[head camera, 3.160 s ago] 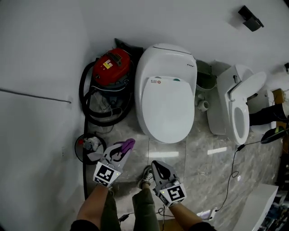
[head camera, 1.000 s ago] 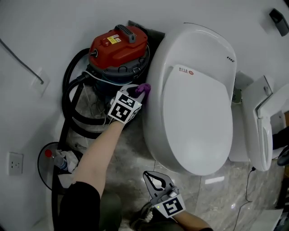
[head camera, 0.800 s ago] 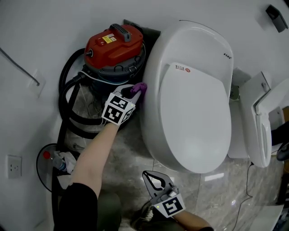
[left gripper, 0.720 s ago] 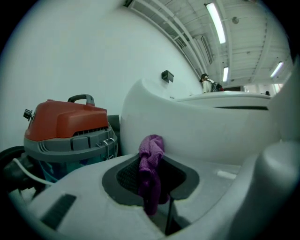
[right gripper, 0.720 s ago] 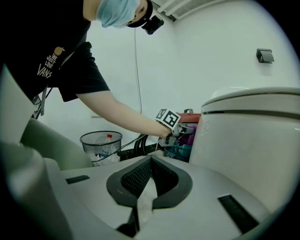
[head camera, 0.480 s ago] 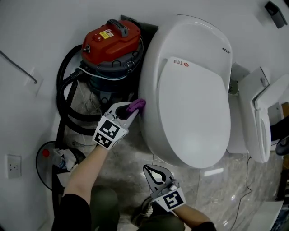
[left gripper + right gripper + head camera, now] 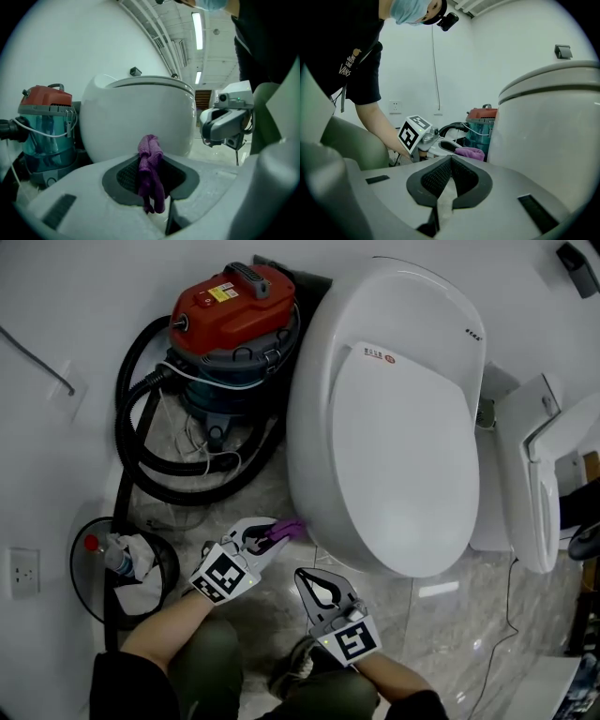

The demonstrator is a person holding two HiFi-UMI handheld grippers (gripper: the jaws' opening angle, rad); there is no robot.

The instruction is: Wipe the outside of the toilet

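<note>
We hold the left gripper (image 7: 274, 534) clamped on the purple cloth (image 7: 150, 159), just beside the toilet (image 7: 394, 427) bowl at its 7 o'clock. We should press the cloth flat and follow the curve toward 6 o'clock. The right gripper (image 7: 323, 589) is closed and empty. The lid label (image 7: 380, 358) and vacuum sticker (image 7: 222, 293) are unreadable.

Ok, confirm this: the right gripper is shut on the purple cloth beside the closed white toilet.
Not the right: the left gripper is shut on the purple cloth beside the closed white toilet, as the left gripper view shows.
</note>
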